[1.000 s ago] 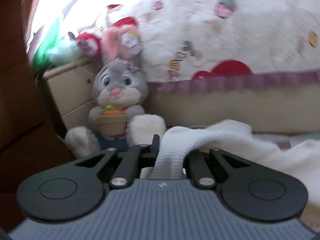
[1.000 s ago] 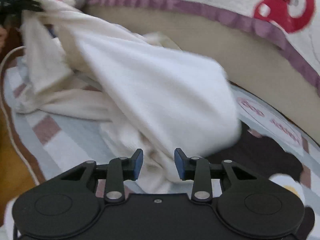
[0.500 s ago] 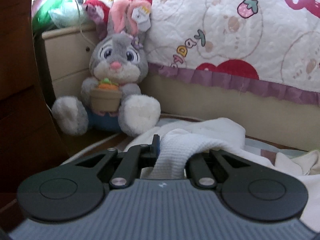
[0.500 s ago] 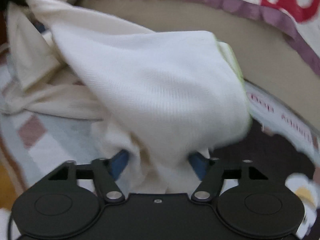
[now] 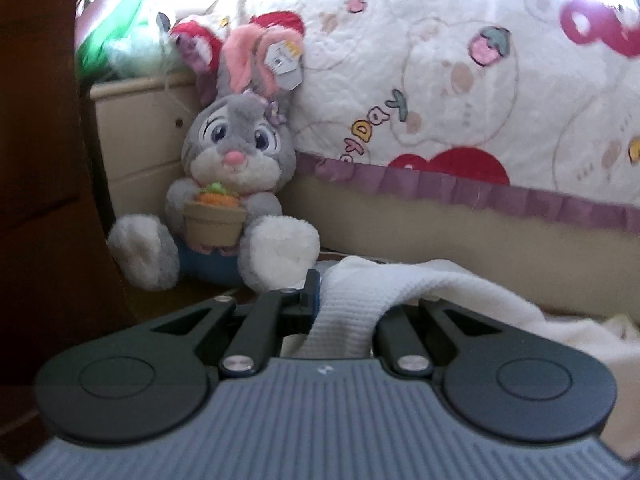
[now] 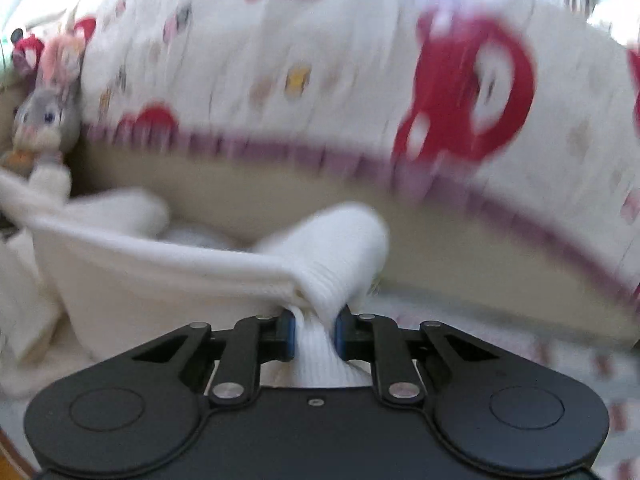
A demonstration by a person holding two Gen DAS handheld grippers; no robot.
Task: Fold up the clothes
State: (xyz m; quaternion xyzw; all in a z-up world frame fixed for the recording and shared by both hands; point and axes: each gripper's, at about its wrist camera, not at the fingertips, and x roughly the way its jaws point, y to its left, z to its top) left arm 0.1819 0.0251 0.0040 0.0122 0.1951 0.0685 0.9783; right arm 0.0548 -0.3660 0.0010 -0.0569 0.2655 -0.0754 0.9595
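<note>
A white knitted garment (image 6: 168,280) is stretched between my two grippers above the bed. My right gripper (image 6: 314,330) has its jaws closing, and its blue pads press on a bunched ribbed edge of the garment (image 6: 340,248). In the left wrist view my left gripper (image 5: 344,300) is shut on another ribbed corner of the garment (image 5: 348,320); cloth hides the right fingertip. A taut hem runs from the right gripper off to the left edge of the right wrist view. The right wrist view is blurred by motion.
A grey plush rabbit (image 5: 236,184) holding a carrot pot sits against a cream headboard drawer (image 5: 136,136). A quilted blanket (image 5: 460,92) with red prints and a purple frill lies behind. A dark wooden panel (image 5: 40,160) stands at the left. A patterned bedsheet (image 6: 540,360) lies below.
My right gripper opened around the white garment, closed on its ribbed edge and lifted it up off the bed. The left gripper kept its grip and rolled slightly.
</note>
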